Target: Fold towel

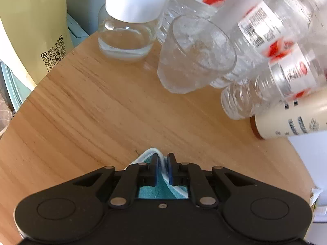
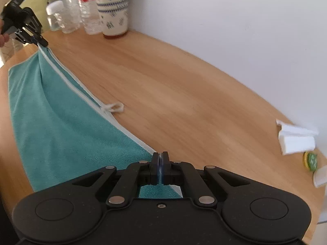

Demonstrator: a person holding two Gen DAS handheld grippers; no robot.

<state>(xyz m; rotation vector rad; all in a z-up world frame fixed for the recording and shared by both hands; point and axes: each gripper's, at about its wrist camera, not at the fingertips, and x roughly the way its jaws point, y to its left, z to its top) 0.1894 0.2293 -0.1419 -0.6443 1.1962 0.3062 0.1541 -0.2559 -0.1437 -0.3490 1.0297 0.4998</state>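
1. Left gripper (image 1: 162,159) held low over the wooden table (image 1: 92,106), jaws clamped on a bunched white-edged corner of the towel (image 1: 161,192), fabric pinched between the blue pads.
2. Same left gripper (image 2: 41,42) seen from the right wrist view at far left, raised off the table, tilted down, towel corner hanging from its tips; edge of a hand (image 2: 3,38) just behind it.
3. Right gripper (image 2: 160,159) low and near the table surface, jaws together on the towel's white hem, almost no gap between the pads.
4. Towel (image 2: 51,122) teal, fuzzy nap, white binding along the edge. Edge runs taut in a line from left gripper to right gripper, lifted at both ends. Body of the cloth sags below that line, lying on the table (image 2: 184,94) at left. Appears doubled near the left gripper, two white hems side by side.
5. Small white hanging loop (image 2: 114,107) on the hem about midway, resting on the wood.
6. Left wrist view only: clear glass tumbler (image 1: 194,55), glass jar (image 1: 126,26) with white lid, pale green paper bag (image 1: 34,30) with QR code. Little towel visible there, only the pinched corner.
7. Both views: plastic water bottles (image 1: 271,40) with red-and-white labels, cream patterned cup (image 1: 290,120).
8. Right wrist view only: full span of the towel, white wall (image 2: 224,20), folded white paper (image 2: 294,138) and a small green-yellow object (image 2: 310,161) at the table's right edge.
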